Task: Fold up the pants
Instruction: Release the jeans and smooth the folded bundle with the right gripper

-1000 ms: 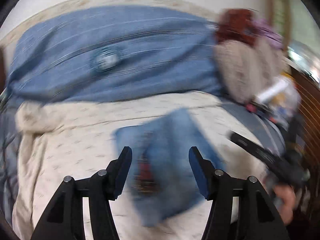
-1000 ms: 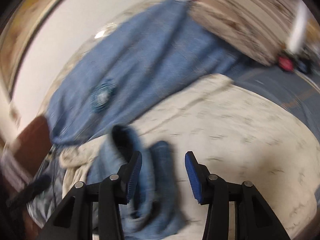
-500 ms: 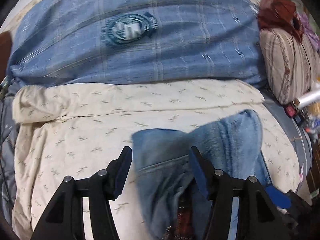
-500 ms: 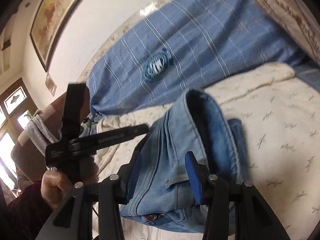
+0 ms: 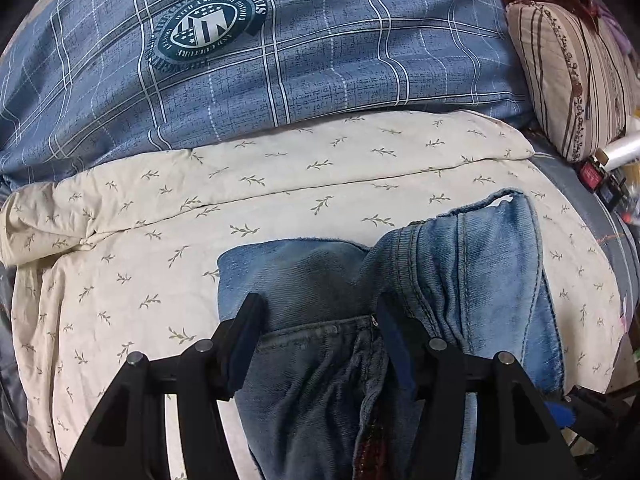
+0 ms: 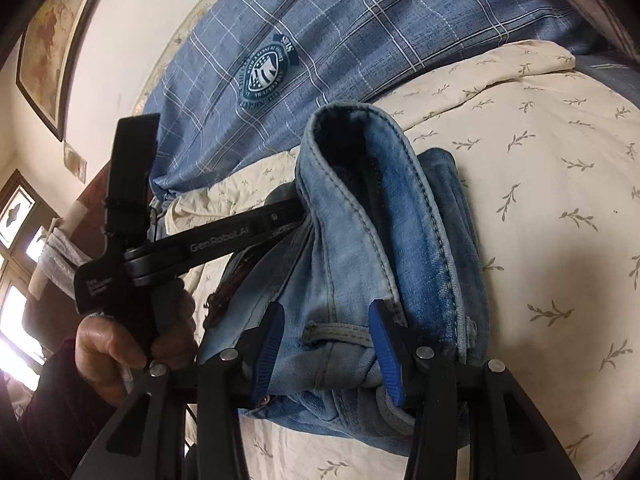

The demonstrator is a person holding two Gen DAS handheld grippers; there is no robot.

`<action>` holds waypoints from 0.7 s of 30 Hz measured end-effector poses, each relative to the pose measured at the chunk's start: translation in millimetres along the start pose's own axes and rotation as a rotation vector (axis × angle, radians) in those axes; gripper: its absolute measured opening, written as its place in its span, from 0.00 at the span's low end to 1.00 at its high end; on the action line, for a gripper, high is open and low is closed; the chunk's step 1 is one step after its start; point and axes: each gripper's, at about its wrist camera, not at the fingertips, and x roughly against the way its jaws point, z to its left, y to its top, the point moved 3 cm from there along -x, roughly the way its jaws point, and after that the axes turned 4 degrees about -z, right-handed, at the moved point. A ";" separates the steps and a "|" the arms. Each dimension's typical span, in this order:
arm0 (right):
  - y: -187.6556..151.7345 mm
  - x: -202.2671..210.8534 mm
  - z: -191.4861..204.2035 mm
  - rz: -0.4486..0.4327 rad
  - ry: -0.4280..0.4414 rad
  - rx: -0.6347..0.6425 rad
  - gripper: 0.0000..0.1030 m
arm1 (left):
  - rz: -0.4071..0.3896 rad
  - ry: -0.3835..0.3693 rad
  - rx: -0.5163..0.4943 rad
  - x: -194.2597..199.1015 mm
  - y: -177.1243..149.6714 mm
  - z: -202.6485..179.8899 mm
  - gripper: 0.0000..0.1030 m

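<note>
The light blue jeans [image 5: 480,272] are folded into a thick bundle that rests on the cream leaf-print bedspread [image 5: 160,220]. My left gripper [image 5: 318,304] points down at the darker end of the bundle, with denim filling the gap between its black fingers. My right gripper [image 6: 326,308] grips the waistband end of the jeans [image 6: 360,200], its blue pads on either side of a belt loop. In the right wrist view a person's hand [image 6: 112,344] holds the left tool, whose tips are hidden behind the denim.
A blue plaid duvet [image 5: 320,60] with a round crest lies across the far side of the bed. A striped pillow [image 5: 572,72] and small clutter [image 5: 600,172] sit at the right. A framed picture [image 6: 48,40] and a window [image 6: 16,220] are on the left wall.
Both grippers have come down toward the bed with the jeans between their fingers. The bundle now lies on the cream bedspread, and the left tool has come closer to the right one.
</note>
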 end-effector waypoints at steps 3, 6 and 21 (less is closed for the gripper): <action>-1.4 2.4 5.0 -0.003 -0.009 0.024 0.47 | -0.001 -0.008 0.019 3.7 0.2 4.6 0.61; 0.4 11.6 10.0 -0.029 -0.001 0.029 0.47 | -0.049 0.020 0.027 25.4 -3.9 7.7 0.62; 18.2 24.5 34.4 -0.178 -0.074 0.123 0.47 | -0.191 0.113 0.052 75.2 -37.2 51.3 0.70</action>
